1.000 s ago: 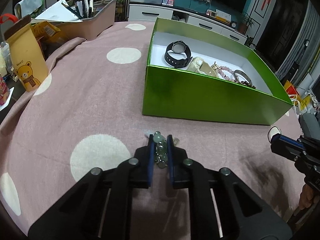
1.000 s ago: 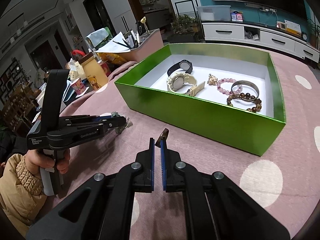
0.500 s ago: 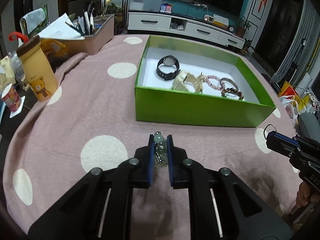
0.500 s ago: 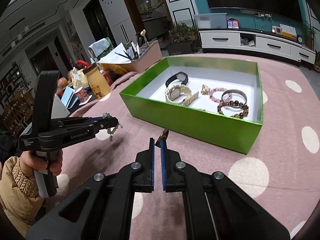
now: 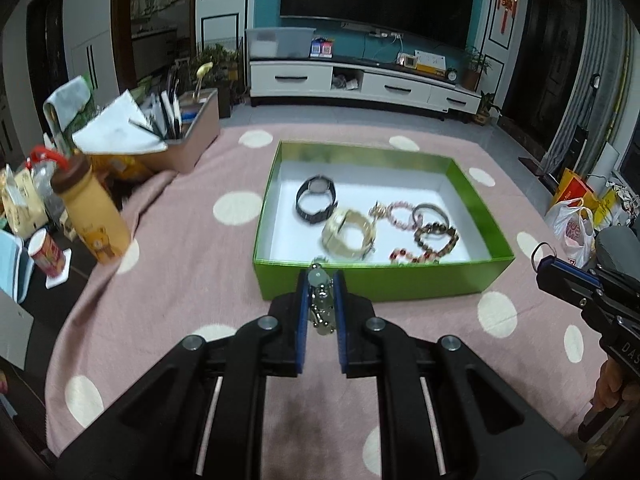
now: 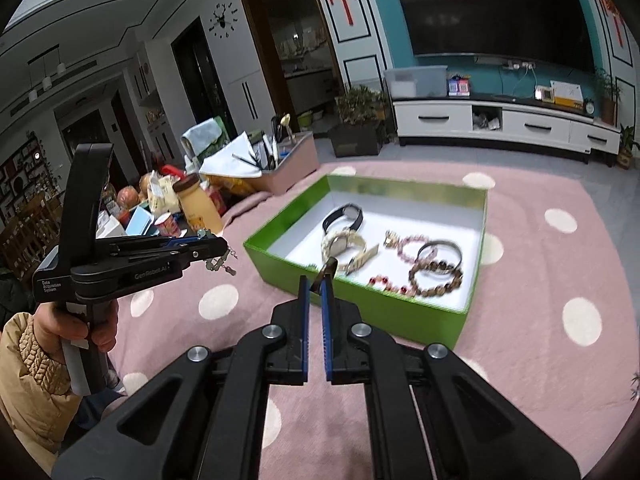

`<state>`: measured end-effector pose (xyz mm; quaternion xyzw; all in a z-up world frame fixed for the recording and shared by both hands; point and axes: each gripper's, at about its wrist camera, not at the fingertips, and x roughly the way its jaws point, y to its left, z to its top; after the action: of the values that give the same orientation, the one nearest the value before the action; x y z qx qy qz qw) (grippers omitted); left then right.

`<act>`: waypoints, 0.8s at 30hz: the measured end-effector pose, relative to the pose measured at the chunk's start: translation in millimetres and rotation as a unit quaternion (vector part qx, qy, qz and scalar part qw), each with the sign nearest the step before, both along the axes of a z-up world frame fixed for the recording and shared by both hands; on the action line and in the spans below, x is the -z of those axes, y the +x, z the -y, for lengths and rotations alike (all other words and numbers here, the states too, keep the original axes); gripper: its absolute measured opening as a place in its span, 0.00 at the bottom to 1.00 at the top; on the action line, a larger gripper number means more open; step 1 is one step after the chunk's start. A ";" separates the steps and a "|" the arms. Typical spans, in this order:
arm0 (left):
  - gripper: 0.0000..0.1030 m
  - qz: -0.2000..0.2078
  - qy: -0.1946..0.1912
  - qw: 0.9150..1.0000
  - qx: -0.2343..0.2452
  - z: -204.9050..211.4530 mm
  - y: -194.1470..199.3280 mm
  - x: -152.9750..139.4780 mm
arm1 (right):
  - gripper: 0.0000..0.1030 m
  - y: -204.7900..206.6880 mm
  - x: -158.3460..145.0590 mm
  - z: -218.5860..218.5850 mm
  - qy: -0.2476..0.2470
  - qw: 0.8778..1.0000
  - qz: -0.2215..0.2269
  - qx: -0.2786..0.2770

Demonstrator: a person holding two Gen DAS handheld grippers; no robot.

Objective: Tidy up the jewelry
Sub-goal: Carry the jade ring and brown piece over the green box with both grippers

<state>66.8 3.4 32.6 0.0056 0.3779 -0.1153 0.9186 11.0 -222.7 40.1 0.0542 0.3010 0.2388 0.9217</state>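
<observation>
My left gripper (image 5: pixel 320 280) is shut on a short chain with a pale green bead (image 5: pixel 321 304), held in the air just before the near wall of the green box (image 5: pixel 380 286). From the right wrist view the same gripper (image 6: pixel 216 245) shows side-on with the chain (image 6: pixel 222 265) dangling below its tips. My right gripper (image 6: pixel 315 282) is shut on a thin dark ring (image 6: pixel 327 269), also near the box (image 6: pixel 360 306); it appears at the right edge (image 5: pixel 544 266) in the left wrist view. Inside the box lie a black watch (image 5: pixel 316 200), a cream watch (image 5: pixel 348 236) and bead bracelets (image 5: pixel 436 240).
A pink dotted cloth (image 5: pixel 180 280) covers the table. At the left stand a yellow bear bottle (image 5: pixel 94 212), a red cup (image 5: pixel 46 252) and a pink tray of pens (image 5: pixel 188 148). The table edge drops off at the left. A sleeved hand (image 6: pixel 80 332) holds the left gripper.
Both grippers have risen off the cloth with their pieces still clamped. The box now sits lower in both views and its whole floor shows.
</observation>
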 end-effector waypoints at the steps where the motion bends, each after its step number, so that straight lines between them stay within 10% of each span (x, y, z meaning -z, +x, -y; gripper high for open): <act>1: 0.11 0.004 0.002 1.000 0.002 2.9 1.0 -4.5 | 0.05 0.3 -1.9 1.0 0.001 1.000 0.003 0.001; 24: 0.11 0.012 0.013 1.000 0.021 46.9 59.5 -26.6 | 0.05 41.4 -13.1 16.1 -0.007 0.999 0.021 0.029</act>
<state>126.2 -43.4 59.2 0.0272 0.3684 -0.1294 0.9202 52.4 -238.8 53.2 0.0518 0.2815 0.2112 0.9346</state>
